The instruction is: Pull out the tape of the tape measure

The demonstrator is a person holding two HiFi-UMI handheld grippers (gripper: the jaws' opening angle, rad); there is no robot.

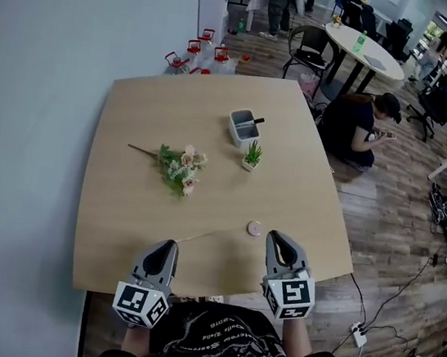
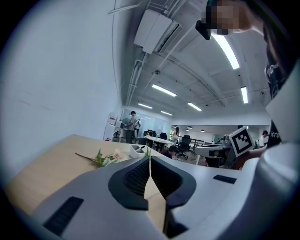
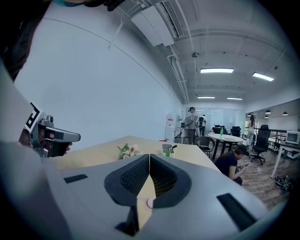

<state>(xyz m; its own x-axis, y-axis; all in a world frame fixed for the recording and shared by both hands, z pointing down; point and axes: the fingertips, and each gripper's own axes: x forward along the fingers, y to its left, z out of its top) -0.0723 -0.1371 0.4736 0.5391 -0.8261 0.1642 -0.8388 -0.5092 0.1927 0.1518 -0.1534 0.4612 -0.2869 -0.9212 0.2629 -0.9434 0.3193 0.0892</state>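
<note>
The tape measure is a small round pinkish case lying on the wooden table near its front edge. It also peeks through the gap under the jaws as a pink spot in the right gripper view. My right gripper is shut and empty, its tip just right of the case. My left gripper is also shut, farther left near the table's front edge. A thin faint line runs across the table from the case toward the left tip. Nothing shows between the left gripper's pads or the right gripper's.
A flower sprig lies mid-table. Behind it stand a grey pen holder and a small potted plant. A person crouches on the floor to the right. Red-capped bottles sit beyond the far edge, and cables lie on the floor.
</note>
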